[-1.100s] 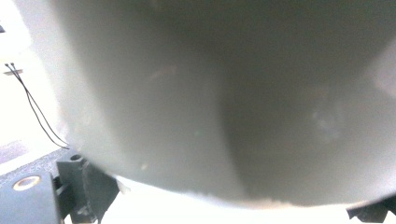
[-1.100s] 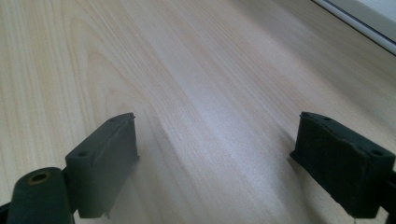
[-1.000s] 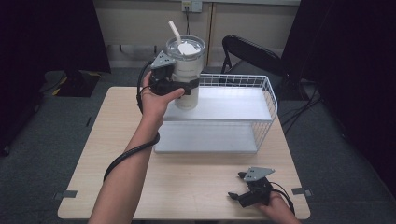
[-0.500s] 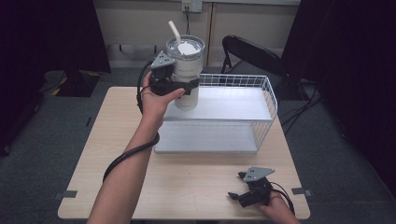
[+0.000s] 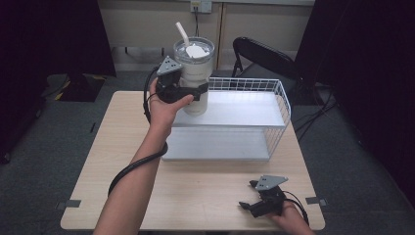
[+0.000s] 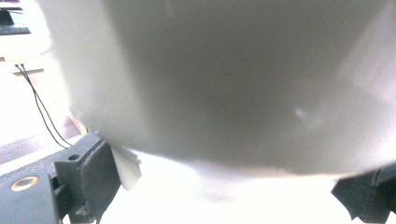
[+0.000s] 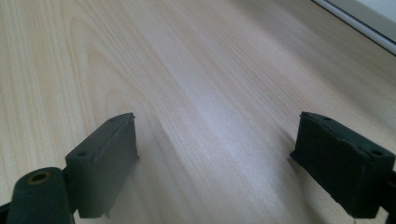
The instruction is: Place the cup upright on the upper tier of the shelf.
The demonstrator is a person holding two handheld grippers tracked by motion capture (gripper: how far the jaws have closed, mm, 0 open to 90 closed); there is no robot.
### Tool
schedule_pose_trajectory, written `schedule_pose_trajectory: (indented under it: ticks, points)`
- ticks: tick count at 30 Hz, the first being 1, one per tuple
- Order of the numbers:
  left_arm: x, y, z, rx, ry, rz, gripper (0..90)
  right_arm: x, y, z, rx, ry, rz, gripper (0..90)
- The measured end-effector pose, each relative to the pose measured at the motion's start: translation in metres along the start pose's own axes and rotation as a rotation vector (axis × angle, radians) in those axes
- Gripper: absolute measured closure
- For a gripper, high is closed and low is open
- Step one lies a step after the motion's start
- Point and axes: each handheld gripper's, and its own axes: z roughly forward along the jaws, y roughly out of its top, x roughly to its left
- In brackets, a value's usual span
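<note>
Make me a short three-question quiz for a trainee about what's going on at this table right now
1. True or false: the left tongs are shut on the tumbler.
2. Multiple choice: where do the right tongs sit? A) inside the wire basket; B) low over the bare table near its front edge; C) on the chair.
3. Fill in: a white ___ sticks up from the tumbler's lid.

Key:
1. True; their jaws stand on either side of its body, which looms close in the left gripper view.
2. B; the jaws stand wide apart with nothing between them.
3. Straw.
</note>
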Motion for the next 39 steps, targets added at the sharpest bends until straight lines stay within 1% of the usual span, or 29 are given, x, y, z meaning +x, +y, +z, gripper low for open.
schedule_pose_trajectory:
  ticks: [5, 6, 8, 9, 11, 14, 18, 20, 23, 26, 27, 28, 30, 31, 34, 39]
  points:
    - [0.000, -0.004, -0.001, -0.004, 0.003, -0.018, 8.1, 0.000, 0.000, 0.000, 0.000, 0.000, 0.000, 12.5]
    - [0.000, -0.004, -0.001, 0.003, 0.003, -0.018, 7.8, 0.000, 0.000, 0.000, 0.000, 0.000, 0.000, 12.5]
    - [0.003, -0.008, -0.002, 0.020, -0.010, -0.047, 7.3, 0.000, 0.000, 0.000, 0.000, 0.000, 0.000, 12.5]
    - [0.003, -0.009, -0.003, 0.020, -0.014, -0.052, 7.1, 0.000, 0.000, 0.000, 0.000, 0.000, 0.000, 12.5]
    - [0.003, -0.011, -0.005, 0.028, -0.014, -0.036, 7.5, 0.000, 0.000, 0.000, -0.001, -0.001, 0.000, 12.5]
    - [0.004, -0.015, -0.009, 0.046, -0.024, -0.048, 8.0, 0.000, 0.000, 0.000, -0.001, 0.000, 0.001, 12.5]
    - [0.005, -0.018, -0.015, 0.054, -0.029, -0.043, 10.6, 0.000, 0.000, 0.000, -0.001, -0.001, 0.001, 12.5]
    - [0.005, -0.019, -0.018, 0.054, -0.034, -0.048, 12.1, 0.000, 0.000, 0.000, -0.001, -0.001, 0.001, 12.6]
    - [0.007, -0.020, -0.023, 0.061, -0.042, -0.046, 15.0, 0.000, 0.000, 0.000, -0.001, -0.001, 0.000, 12.5]
    - [0.006, -0.022, -0.028, 0.078, -0.046, -0.054, 15.2, 0.000, 0.000, 0.000, -0.001, -0.001, 0.000, 12.6]
    - [0.007, -0.022, -0.029, 0.088, -0.043, -0.049, 15.3, 0.000, 0.000, 0.000, -0.001, -0.001, 0.000, 12.5]
    - [0.006, -0.023, -0.030, 0.089, -0.036, -0.055, 15.3, 0.000, 0.000, 0.000, -0.001, -0.001, 0.000, 12.5]
    - [0.007, -0.024, -0.034, 0.097, -0.038, -0.048, 15.3, 0.000, 0.000, 0.000, -0.001, -0.001, 0.000, 12.5]
    - [0.007, -0.024, -0.036, 0.098, -0.032, -0.048, 15.3, 0.000, 0.000, 0.000, -0.001, -0.001, 0.000, 12.5]
    - [0.007, -0.024, -0.041, 0.090, -0.034, -0.047, 15.3, 0.000, 0.000, 0.000, -0.001, -0.001, 0.000, 12.5]
    - [0.005, -0.025, -0.048, 0.102, -0.048, -0.034, 15.3, 0.000, 0.000, 0.000, -0.001, -0.001, 0.000, 12.5]
